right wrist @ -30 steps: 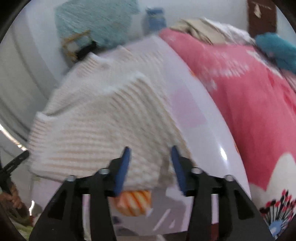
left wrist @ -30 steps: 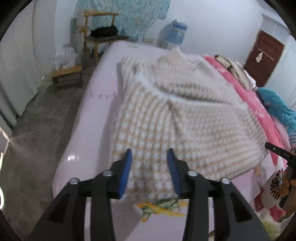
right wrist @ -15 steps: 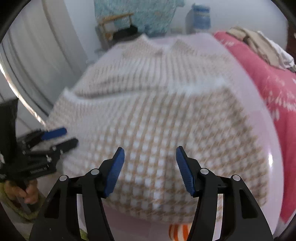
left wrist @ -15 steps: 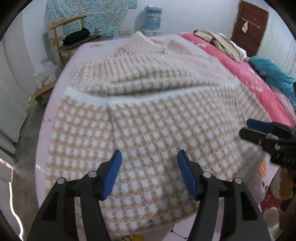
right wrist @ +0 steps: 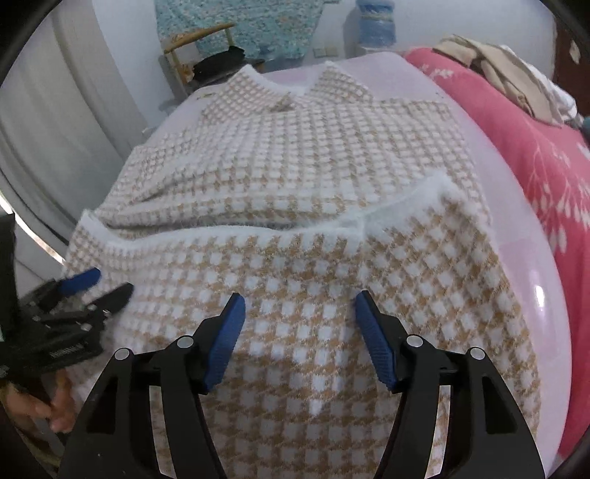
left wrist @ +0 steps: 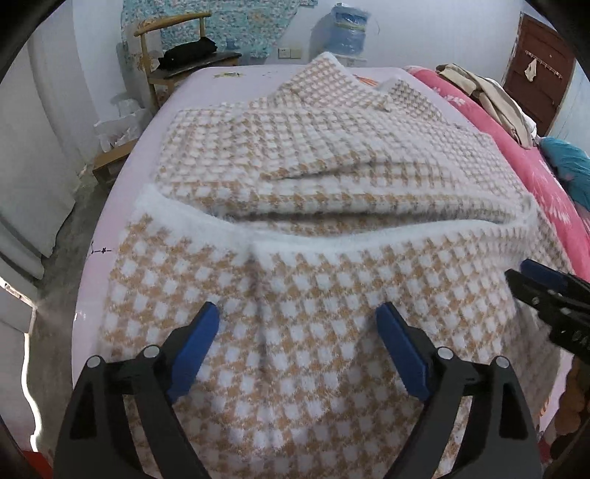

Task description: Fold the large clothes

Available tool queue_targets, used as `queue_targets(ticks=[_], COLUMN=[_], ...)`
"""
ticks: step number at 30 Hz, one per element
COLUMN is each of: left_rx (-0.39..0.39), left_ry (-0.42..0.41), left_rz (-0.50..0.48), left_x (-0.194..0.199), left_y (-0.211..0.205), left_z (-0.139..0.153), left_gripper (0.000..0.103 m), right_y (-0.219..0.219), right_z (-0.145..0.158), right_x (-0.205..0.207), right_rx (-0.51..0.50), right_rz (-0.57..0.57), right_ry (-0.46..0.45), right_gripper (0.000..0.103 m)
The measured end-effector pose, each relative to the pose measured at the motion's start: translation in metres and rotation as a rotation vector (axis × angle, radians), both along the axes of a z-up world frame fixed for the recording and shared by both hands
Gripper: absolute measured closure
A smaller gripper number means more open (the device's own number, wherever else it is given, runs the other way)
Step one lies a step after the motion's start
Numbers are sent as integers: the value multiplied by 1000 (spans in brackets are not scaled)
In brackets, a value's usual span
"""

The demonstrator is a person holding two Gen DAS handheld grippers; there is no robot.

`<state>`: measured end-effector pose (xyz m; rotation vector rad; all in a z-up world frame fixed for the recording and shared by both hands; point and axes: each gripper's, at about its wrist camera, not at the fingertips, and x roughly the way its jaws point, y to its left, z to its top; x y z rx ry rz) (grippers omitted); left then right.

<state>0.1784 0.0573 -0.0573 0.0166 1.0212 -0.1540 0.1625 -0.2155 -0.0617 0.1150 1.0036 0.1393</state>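
A large tan-and-white checked knit garment (left wrist: pixel 313 206) lies on a pale pink surface (left wrist: pixel 206 84), its near part folded up over itself with a white fuzzy hem (left wrist: pixel 332 235) across the middle. It also shows in the right wrist view (right wrist: pixel 295 191). My left gripper (left wrist: pixel 297 337) is open and empty, just above the near fold. My right gripper (right wrist: pixel 298 324) is open and empty, above the same fold to the right. Each gripper shows in the other's view: the right one (left wrist: pixel 531 276), the left one (right wrist: pixel 96 283).
A pink flowered quilt (right wrist: pixel 534 147) lies along the right, with beige clothes (left wrist: pixel 479 92) piled on it. A wooden chair (left wrist: pixel 177 48) with a dark item stands at the far left. A water jug (left wrist: pixel 348 33) is by the far wall. Grey floor lies left.
Both grippers have opened wider and moved in over the near fold from its corners. The garment now fills both views, and lies still.
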Motion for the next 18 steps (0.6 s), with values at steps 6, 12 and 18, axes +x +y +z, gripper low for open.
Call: queue_targets(ticks=[6,12,18], left_rx=[-5,-1,3], left_ry=[14,25,26], left_rz=[6,16,23], left_x=[3,6,6], left_y=[0,-3,-3], left_z=[-1,-2,-2], left_gripper=[14,12,10], right_y=[6,14,11], right_z=[17,-8,-9], right_x=[4,15,17], right_rx=[26,-23,-15], right_rz=[26,20,17], right_ry=[-59,21,27], right_gripper=[29,26,26])
